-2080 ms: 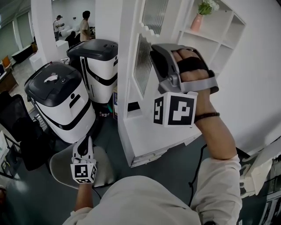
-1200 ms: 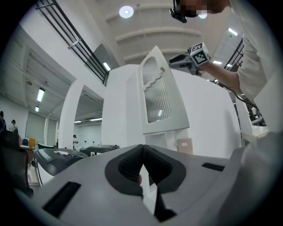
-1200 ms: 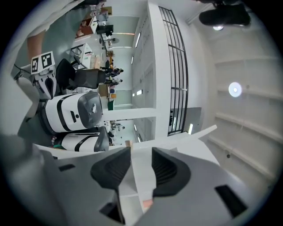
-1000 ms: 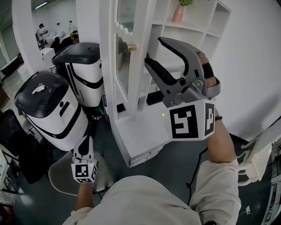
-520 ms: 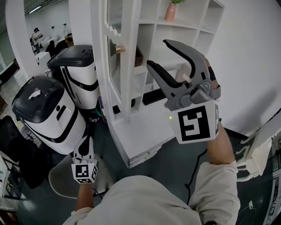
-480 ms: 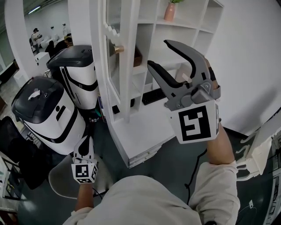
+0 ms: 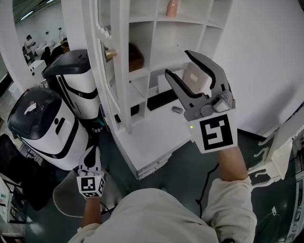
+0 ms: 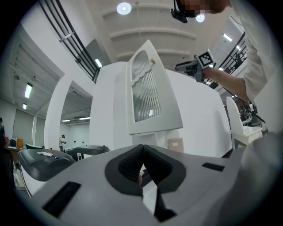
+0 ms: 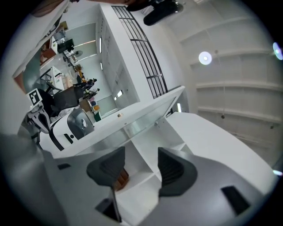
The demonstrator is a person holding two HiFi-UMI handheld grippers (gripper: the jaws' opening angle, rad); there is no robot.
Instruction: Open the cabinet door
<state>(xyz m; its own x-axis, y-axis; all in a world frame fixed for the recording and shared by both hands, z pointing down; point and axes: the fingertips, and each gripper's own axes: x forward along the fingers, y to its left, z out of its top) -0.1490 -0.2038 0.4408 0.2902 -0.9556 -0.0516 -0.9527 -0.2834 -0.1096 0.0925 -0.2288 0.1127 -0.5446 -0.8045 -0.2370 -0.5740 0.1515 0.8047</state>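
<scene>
Head view: cabinet door (image 7: 122, 85) stands left of parted right tongs (image 7: 178, 63); left tongs (image 7: 91, 153) closed.

A white wall (image 7: 270, 57) stands on the right above dark floor (image 7: 183, 167). Black-and-white machines (image 7: 45, 123) stand left, under round ceiling lights (image 8: 124, 8).

Pale cream long-sleeved top (image 7: 156, 216), loose sleeve (image 7: 229, 206) ending short of the wrist, right gripper (image 7: 178, 62) with curved grey jaws, black ribbed pads (image 9: 174, 169), white cube (image 7: 217, 133) with black square markers, small green light (image 7: 191, 126), left gripper (image 7: 91, 153) carrying its own marker cube.
</scene>
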